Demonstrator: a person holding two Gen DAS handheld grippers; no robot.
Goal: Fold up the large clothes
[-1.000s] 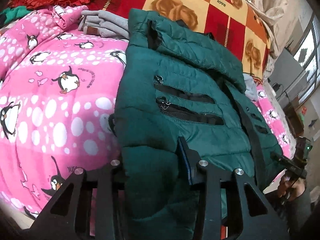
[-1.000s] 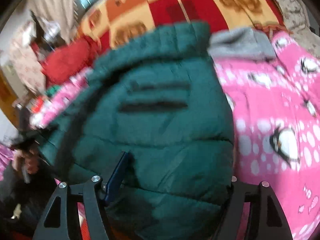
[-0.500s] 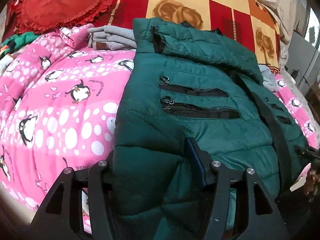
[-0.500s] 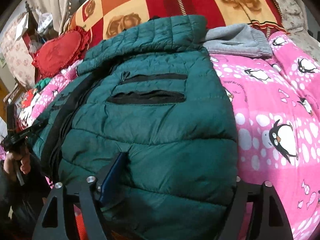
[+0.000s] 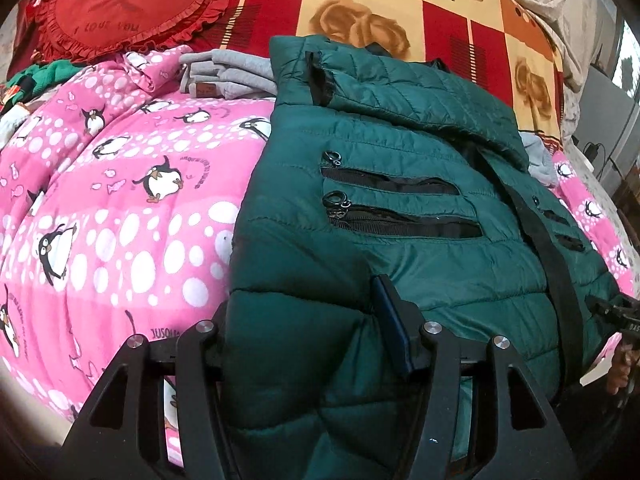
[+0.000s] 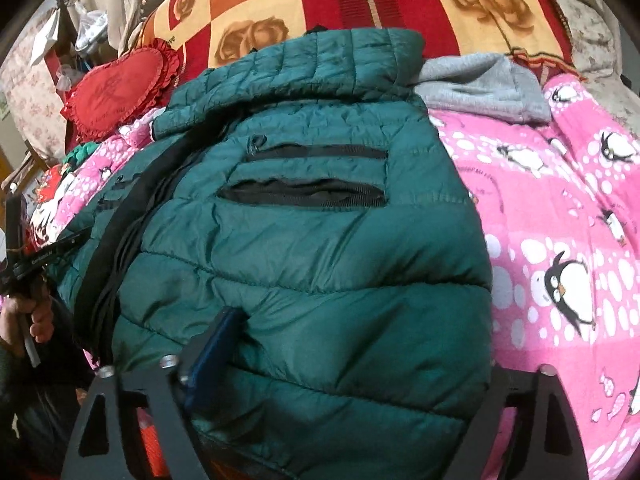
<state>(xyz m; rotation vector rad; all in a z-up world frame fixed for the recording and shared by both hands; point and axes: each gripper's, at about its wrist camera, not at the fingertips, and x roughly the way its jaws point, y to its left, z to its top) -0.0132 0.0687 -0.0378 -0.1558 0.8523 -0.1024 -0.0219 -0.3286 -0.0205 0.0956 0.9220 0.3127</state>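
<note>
Both grippers [image 5: 308,320] [image 6: 352,344] clamp green jacket [image 5: 400,208] hem.

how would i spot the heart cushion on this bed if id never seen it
Start at the pink penguin duvet and look past its far end, left of the green puffer jacket. The heart cushion lies there: plain red, frilled edge, unlike the grey folded clothes beside it.

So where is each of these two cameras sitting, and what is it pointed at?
Left wrist: rides the left hand-held gripper, low at the green jacket hem, facing the red heart pillow; its two fingers show.
Right wrist: rides the right hand-held gripper at the hem's other end, facing up the bed; its fingers show.
Shared: jacket, pillow, pink penguin blanket, and each shows the other hand-held gripper at its edge.
</note>
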